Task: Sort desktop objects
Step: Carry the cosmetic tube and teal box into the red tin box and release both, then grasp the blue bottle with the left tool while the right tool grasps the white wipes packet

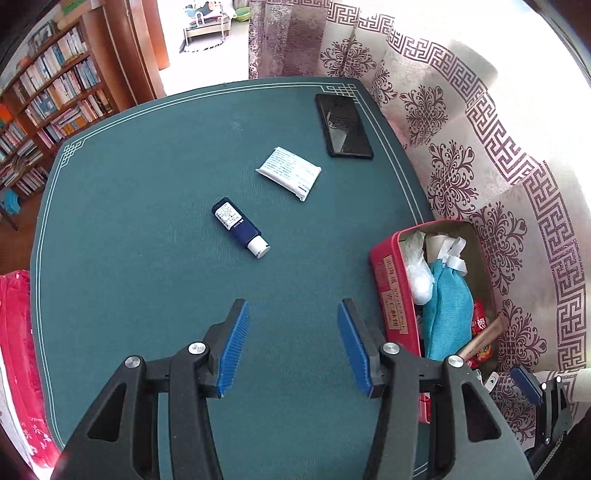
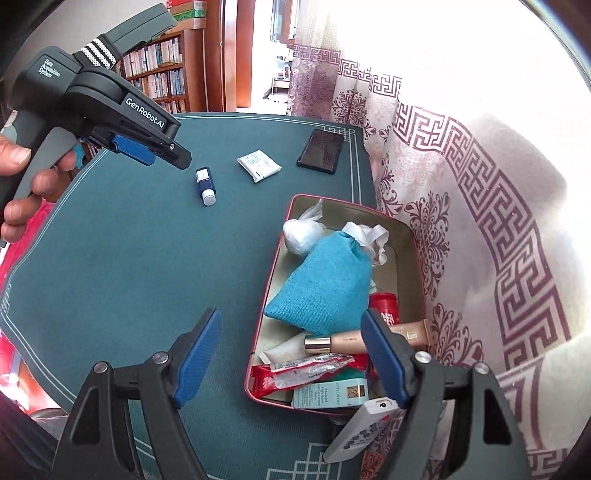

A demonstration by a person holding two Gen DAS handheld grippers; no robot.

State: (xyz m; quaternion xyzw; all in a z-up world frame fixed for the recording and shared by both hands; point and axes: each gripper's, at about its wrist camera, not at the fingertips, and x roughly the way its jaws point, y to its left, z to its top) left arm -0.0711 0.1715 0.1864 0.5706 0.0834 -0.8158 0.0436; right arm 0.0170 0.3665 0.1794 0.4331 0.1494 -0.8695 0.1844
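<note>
Both sets of fingers, left [image 1: 293, 343] and right [image 2: 291, 356], stand apart and empty, since the blue tube [image 1: 240, 227], white packet [image 1: 289, 172] and phone [image 1: 342, 125] lie unsorted on the bench [image 1: 129, 240], left of the red tin [image 2: 413, 236].

A patterned curtain [image 1: 461, 147] hung beside the counter [image 1: 147, 221]. Bookshelves [image 1: 48, 110] full of books stood behind it, next to a bright doorway [image 1: 207, 33].

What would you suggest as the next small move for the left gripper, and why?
Probably ease the left gripper forward over the dark blue tube and lower onto it. Its jaws are open and empty, the tube lies loose on the mat ahead, nearest of three items still outside the red tin.
</note>
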